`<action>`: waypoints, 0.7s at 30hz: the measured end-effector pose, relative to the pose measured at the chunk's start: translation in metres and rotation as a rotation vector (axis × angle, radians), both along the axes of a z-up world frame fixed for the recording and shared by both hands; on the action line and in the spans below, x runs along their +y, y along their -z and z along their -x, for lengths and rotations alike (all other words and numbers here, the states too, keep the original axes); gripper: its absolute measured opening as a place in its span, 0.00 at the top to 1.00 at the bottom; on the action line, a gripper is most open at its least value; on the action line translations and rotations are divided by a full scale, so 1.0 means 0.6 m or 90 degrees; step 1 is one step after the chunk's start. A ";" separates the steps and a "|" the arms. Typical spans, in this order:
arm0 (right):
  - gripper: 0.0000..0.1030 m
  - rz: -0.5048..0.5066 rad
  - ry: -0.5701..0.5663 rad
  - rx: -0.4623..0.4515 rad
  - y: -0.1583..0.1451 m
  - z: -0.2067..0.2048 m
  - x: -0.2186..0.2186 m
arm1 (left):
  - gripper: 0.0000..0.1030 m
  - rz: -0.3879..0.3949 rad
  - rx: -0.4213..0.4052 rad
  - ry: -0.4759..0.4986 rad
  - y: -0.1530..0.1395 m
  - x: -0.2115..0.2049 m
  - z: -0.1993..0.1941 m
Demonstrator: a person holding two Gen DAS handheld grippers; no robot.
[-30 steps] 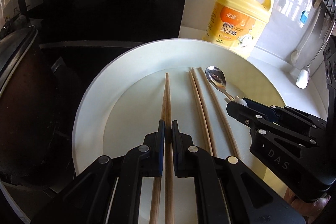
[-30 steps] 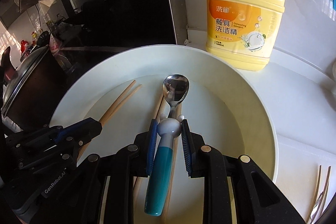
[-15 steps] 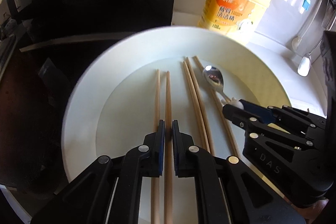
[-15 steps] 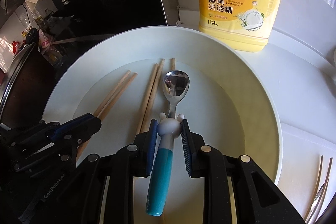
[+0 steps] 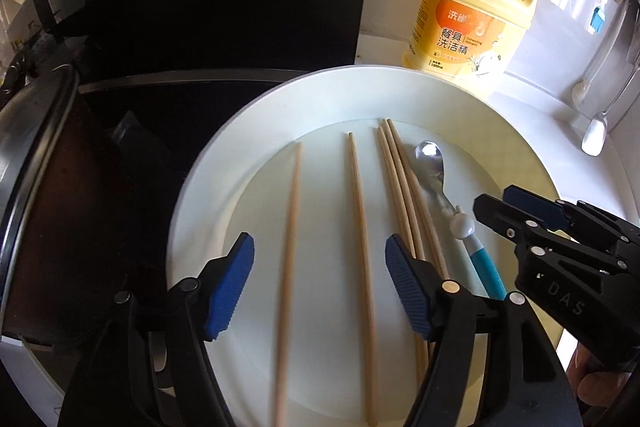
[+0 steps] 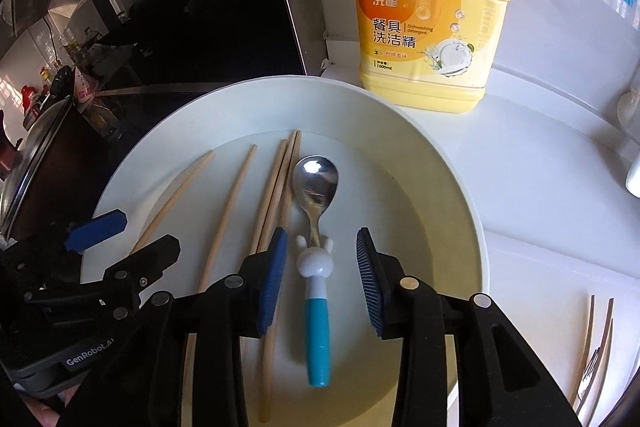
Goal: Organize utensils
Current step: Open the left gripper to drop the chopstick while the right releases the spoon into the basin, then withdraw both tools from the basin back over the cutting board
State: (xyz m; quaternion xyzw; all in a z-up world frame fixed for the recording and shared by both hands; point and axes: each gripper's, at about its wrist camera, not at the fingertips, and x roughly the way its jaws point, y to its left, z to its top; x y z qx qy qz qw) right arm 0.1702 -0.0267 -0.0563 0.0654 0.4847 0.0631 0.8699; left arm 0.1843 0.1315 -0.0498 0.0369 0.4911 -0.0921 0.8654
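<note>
Four chopsticks [image 5: 362,227] and one spoon [image 6: 316,211] are lying in the white plate [image 6: 452,187] on the surface. Left hand-held gripper [image 5: 320,279] is gaping wide, straddling two loose chopsticks, gripping nothing. Right hand-held gripper [image 6: 320,279] is spread wide around the spoon handle, not touching.

we see our left gripper [image 5: 318,283] spread wide, its blue-padded fingers [image 5: 230,287] well apart with nothing touching the pads. our right gripper [image 6: 320,277] is likewise parted, its blue ribbed pads [image 6: 272,281] gripping nothing. both point forward and downward, side by side, the right one showing at the right edge of the left wrist view, the left one at the left edge of the right wrist view
</note>
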 end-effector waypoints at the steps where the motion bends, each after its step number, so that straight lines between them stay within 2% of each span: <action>1: 0.66 -0.001 0.000 -0.002 -0.001 0.002 -0.001 | 0.30 -0.003 -0.001 -0.004 -0.002 0.003 0.002; 4: 0.65 -0.002 -0.004 -0.007 -0.007 0.012 -0.004 | 0.23 -0.003 -0.005 -0.016 -0.010 0.012 0.012; 7: 0.58 -0.003 -0.004 -0.024 -0.017 0.029 -0.005 | 0.20 -0.006 -0.015 -0.016 -0.019 0.017 0.024; 9: 0.58 -0.012 -0.002 -0.032 -0.022 0.041 -0.006 | 0.17 -0.008 -0.022 -0.015 -0.024 0.021 0.032; 16: 0.50 -0.020 0.019 -0.062 -0.049 0.094 -0.013 | 0.13 -0.012 -0.039 -0.009 -0.046 0.032 0.055; 21: 0.50 -0.021 0.055 -0.083 -0.072 0.149 -0.024 | 0.08 -0.011 -0.063 0.016 -0.063 0.024 0.079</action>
